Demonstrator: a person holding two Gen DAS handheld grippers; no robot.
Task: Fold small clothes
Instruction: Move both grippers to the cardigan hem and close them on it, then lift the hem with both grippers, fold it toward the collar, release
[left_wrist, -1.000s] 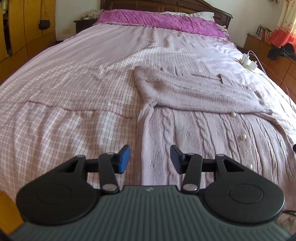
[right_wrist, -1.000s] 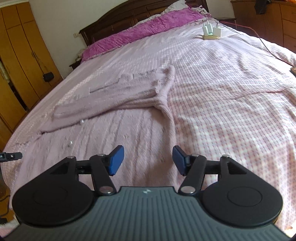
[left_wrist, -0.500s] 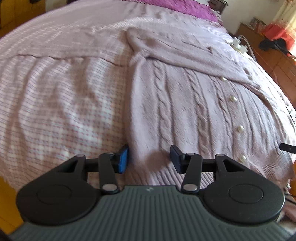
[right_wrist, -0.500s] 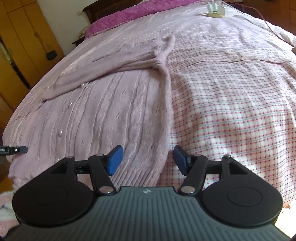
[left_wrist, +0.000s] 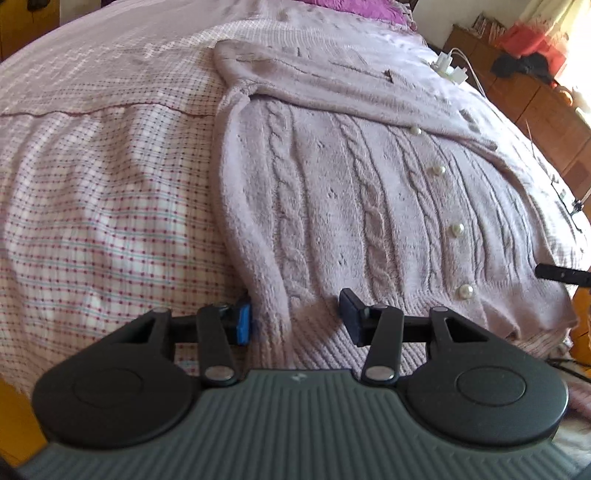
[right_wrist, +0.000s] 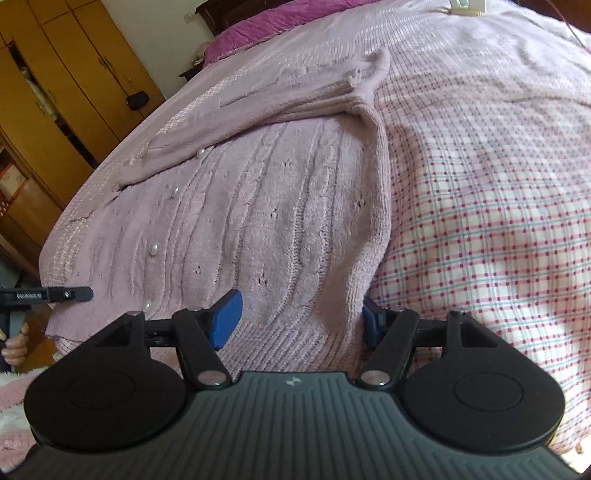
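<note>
A pale lilac cable-knit cardigan (left_wrist: 332, 206) with pearl buttons lies flat on the bed, sleeves folded across its top; it also shows in the right wrist view (right_wrist: 258, 221). My left gripper (left_wrist: 295, 321) is open, its jaws straddling the cardigan's near-left hem corner. My right gripper (right_wrist: 301, 321) is open, its jaws straddling the near-right hem corner. Each gripper's fingertip shows at the edge of the other's view: the right one (left_wrist: 561, 275) and the left one (right_wrist: 55, 295).
The bed carries a pink checked cover (left_wrist: 92, 221) and a purple pillow (right_wrist: 258, 26) at the head. A white power strip (left_wrist: 448, 68) lies on the bed's right. Wooden wardrobes (right_wrist: 55, 92) stand to the left and a dresser (left_wrist: 535, 103) to the right.
Both grippers have moved down and forward to the cardigan's near hem. Their jaws, open throughout, now sit around the two bottom corners.
</note>
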